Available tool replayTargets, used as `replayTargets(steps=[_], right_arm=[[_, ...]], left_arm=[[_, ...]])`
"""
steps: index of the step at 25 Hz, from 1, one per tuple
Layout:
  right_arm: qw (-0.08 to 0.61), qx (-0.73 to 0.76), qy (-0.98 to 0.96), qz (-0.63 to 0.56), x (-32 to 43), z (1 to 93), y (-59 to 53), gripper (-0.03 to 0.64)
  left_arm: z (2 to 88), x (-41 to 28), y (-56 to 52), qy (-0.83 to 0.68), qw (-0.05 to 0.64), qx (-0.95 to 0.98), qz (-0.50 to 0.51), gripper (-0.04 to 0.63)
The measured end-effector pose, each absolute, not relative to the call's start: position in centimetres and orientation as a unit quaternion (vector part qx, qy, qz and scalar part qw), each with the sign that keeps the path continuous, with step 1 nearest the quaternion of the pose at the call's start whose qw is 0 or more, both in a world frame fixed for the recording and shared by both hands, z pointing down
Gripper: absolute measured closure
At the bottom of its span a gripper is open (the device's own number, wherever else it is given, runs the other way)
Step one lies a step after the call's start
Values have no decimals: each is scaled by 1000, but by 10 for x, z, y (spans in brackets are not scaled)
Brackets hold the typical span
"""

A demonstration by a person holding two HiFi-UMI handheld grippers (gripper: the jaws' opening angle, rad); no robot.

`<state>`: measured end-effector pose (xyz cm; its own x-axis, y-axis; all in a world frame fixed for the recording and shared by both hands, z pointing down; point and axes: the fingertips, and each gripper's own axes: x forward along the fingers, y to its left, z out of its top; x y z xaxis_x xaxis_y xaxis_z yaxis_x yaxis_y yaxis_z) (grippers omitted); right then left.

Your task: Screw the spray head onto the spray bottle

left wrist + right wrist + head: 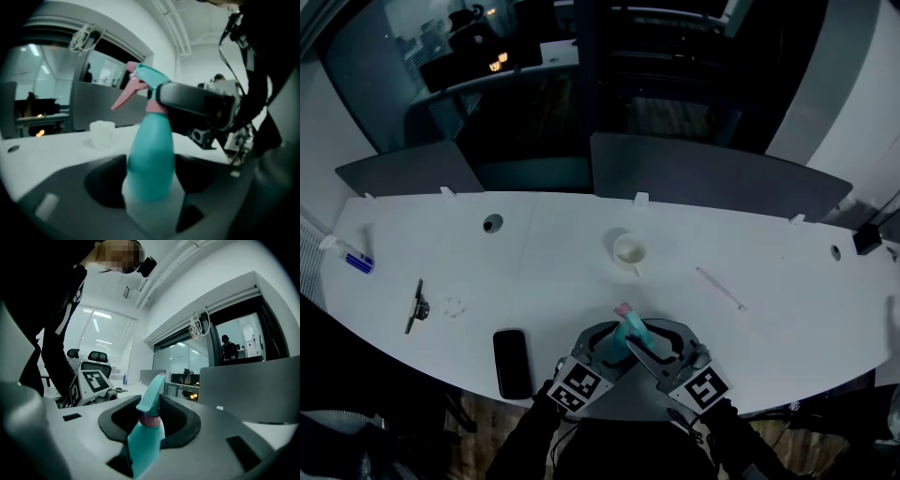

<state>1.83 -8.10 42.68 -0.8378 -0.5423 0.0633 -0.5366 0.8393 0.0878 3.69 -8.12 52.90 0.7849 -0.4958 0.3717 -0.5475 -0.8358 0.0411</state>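
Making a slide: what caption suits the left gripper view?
Teal spray bottle held by the left gripper, right gripper clamped on its spray head, white cup behind.

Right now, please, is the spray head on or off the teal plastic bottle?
On: the teal spray head with pink trigger sits on the neck of the teal plastic bottle. Whether screwed tight, cannot tell.

No readable text (none anywhere)

Head view looks steeply down on the table (562, 272); 2 close gripper views share the spray bottle (151, 159).
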Motion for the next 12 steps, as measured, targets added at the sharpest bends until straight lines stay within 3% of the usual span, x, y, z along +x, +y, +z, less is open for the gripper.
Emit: replayTargets(steps=[1,8,12], right_arm=[[43,281,-958,-38,18,426,-81,488],[38,320,-946,-42,17,428,-80,488],[39,314,-948,-39,18,429,-78,488]], left_arm=[[528,38,-81,-267,68,944,180,275],[530,35,-78,-486,54,860,145,276],[534,33,-75,-470,30,865,173,268]])
